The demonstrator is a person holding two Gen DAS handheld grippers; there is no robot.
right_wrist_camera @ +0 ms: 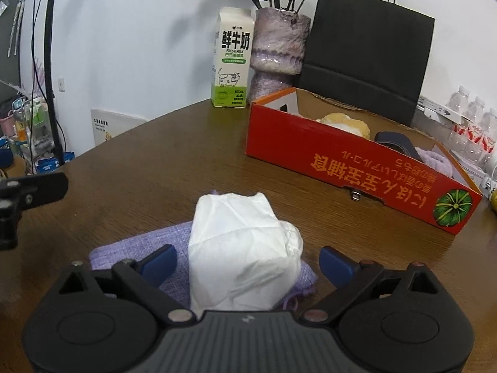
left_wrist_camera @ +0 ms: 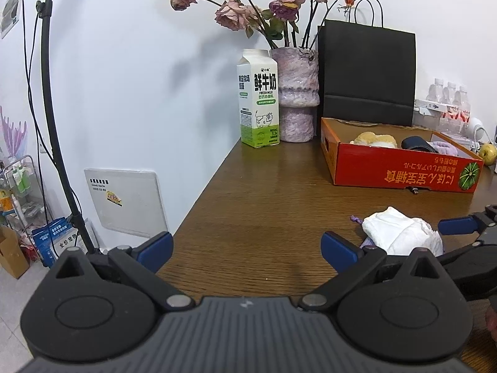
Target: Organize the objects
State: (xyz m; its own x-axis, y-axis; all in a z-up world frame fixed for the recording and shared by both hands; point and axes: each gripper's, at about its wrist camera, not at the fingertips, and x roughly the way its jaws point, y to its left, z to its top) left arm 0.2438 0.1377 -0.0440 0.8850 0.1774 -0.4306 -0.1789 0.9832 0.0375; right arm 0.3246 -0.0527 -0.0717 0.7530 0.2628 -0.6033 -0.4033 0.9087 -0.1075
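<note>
- The right claw has its two blue fingers spread wide, and they stand on both sides of a white bundle without touching it; there is a gap at each side.
- The white bundle, which looks like crumpled paper or cloth, lies on a lilac woven cloth, and both rest on the brown wooden surface, near its front.
- The left claw is also spread wide and has nothing between its fingers; under it is only bare wood.
- In the left wrist view, the white bundle is to the right of the left claw, and one blue finger of the right claw shows just beside the bundle at the far right.
- A red cardboard box with a green pumpkin picture and yellow writing stands open further back on the right, apart from the bundle.
- Inside the box I can see a pale yellow soft thing, a dark blue object and something lilac; what they are exactly I cannot tell.
- Behind, against the white wall, a milk carton stands upright just beside a purple vase with dried roses.
- A black paper bag stands behind the box.
- A yellow-green apple lies on the surface beyond the right end of the box.
</note>
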